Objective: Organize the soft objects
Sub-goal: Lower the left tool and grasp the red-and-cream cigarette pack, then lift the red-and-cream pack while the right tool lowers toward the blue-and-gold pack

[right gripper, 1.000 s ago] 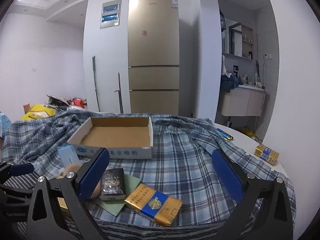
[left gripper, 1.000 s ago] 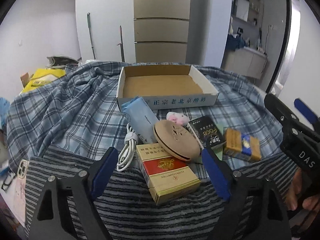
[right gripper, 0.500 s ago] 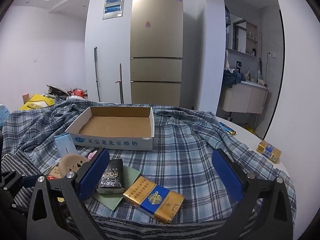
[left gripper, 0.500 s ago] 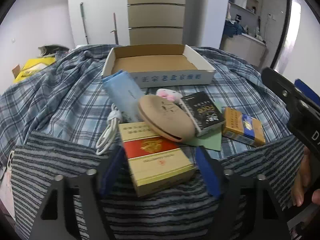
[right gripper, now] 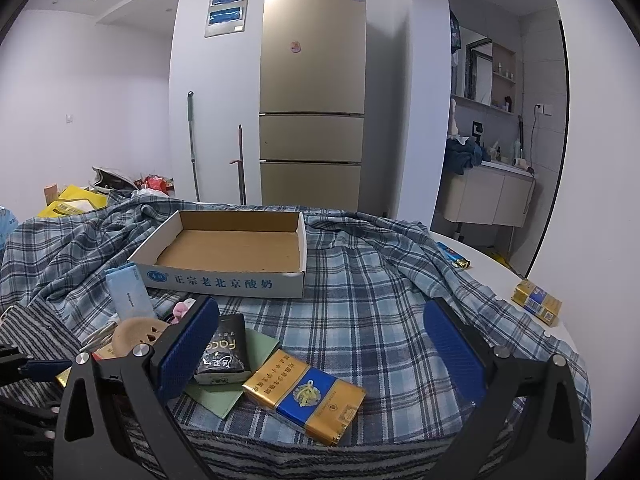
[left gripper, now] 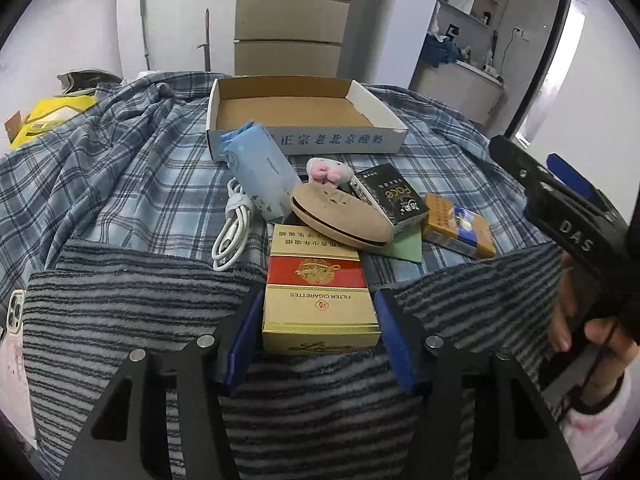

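A red and gold cigarette box [left gripper: 320, 272] lies on the striped grey cloth [left gripper: 132, 312]. My left gripper [left gripper: 319, 298] straddles its near end with jaws closing; the blue pads sit right at its sides, and no press shows. Behind it lie a tan round pad [left gripper: 340, 216], a pink plush [left gripper: 328, 170], a light blue tissue pack [left gripper: 262, 172] and a white cable [left gripper: 232, 232]. The cardboard box [left gripper: 304, 140] stands open further back. My right gripper [right gripper: 320, 312] hangs open over the plaid cloth, above a blue and gold pack [right gripper: 304, 392].
A black pack [left gripper: 390, 196] rests on a green sheet [left gripper: 404, 246]. A phone [left gripper: 12, 320] lies at the left edge. A person's hand [left gripper: 580, 328] holds the right gripper at the right. Two more small packs [right gripper: 536, 302] sit on the white tabletop.
My left gripper has tipped downward and moved in over the red and gold box, and its jaws have narrowed from wide apart to just beside the box. The right gripper has stayed put.
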